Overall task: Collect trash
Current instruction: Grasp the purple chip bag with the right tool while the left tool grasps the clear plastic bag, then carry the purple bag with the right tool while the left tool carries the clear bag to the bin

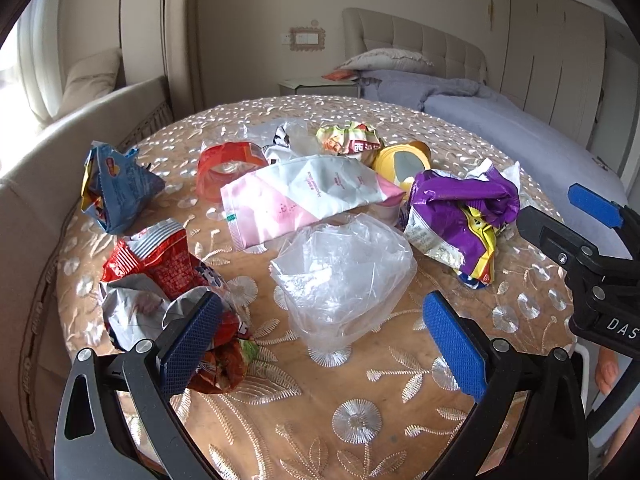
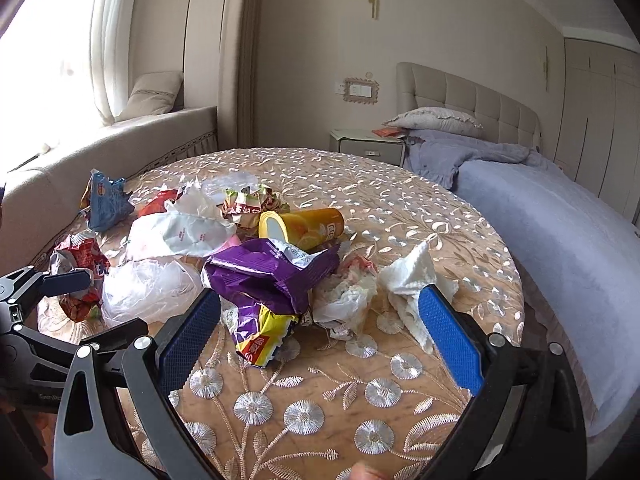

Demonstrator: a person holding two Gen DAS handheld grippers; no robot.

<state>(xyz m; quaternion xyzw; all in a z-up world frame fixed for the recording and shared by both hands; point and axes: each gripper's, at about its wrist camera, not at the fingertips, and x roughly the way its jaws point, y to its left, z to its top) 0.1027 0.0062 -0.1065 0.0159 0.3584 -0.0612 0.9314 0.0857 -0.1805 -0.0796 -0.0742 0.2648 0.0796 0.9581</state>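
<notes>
Trash lies on a round embroidered table. A clear plastic bag sits just ahead of my open, empty left gripper; a crumpled red wrapper touches its left finger. A pink-white pouch, a blue wrapper, a red tape ring and a yellow can lie beyond. My right gripper is open and empty, with a purple-yellow wrapper and white tissues between and ahead of its fingers.
A bed with a lilac blanket stands to the right of the table. A beige window seat runs along the left. A nightstand is behind. The right gripper shows in the left wrist view.
</notes>
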